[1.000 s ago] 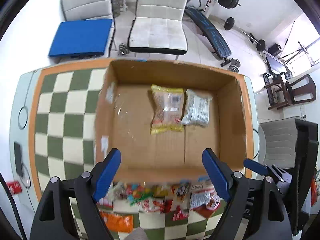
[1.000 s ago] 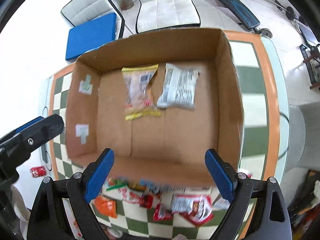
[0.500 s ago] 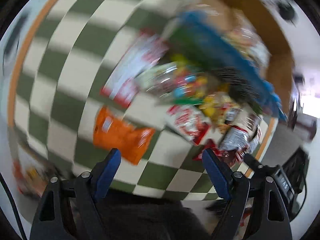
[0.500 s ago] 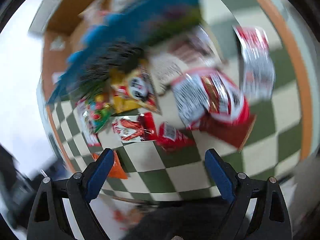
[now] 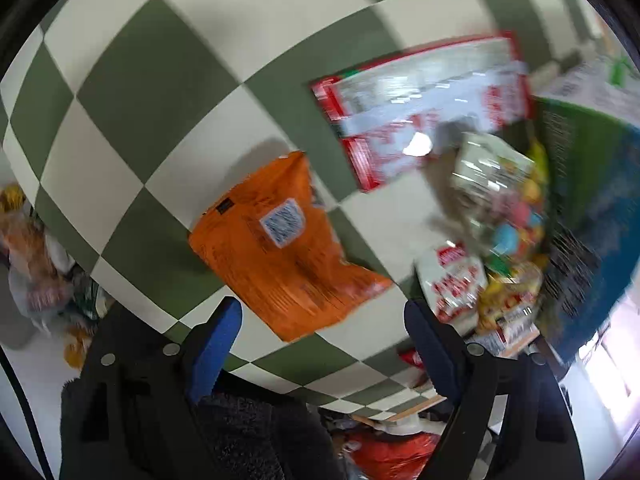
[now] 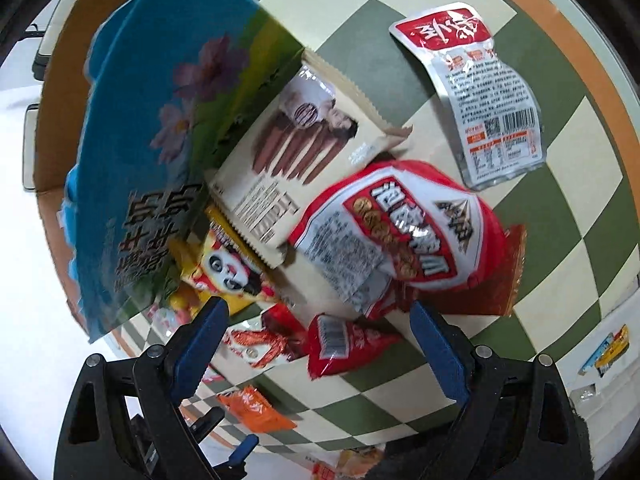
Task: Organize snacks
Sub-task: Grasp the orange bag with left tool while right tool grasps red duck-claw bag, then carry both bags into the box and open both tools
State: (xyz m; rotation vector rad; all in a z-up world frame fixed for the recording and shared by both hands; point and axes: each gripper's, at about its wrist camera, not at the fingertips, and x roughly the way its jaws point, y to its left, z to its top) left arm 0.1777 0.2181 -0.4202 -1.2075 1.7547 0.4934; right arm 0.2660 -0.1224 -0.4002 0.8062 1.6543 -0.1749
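While both tools point down at the checked table [image 5: 120, 128], I see my left gripper [image 5: 320, 328] spread and empty over the orange packet [image 5: 280, 248]. My right gripper [image 6: 320, 328] is spread too, holding nothing, above a small red packet [image 6: 344, 344]; beside it lie a big red bag [image 6: 404, 232] and the box [image 6: 60, 80].

A green-and-cream checkered table [image 6: 560, 208] with an orange rim carries the snacks; landmark: the big red bag [image 6: 404, 232]; a beige packet [image 6: 304, 152] overlaps its left side; a silver pouch [image 6: 488, 112] lies apart above right; a small red packet [image 6: 344, 344] just below; an orange packet [image 5: 280, 248] lies alone further off.
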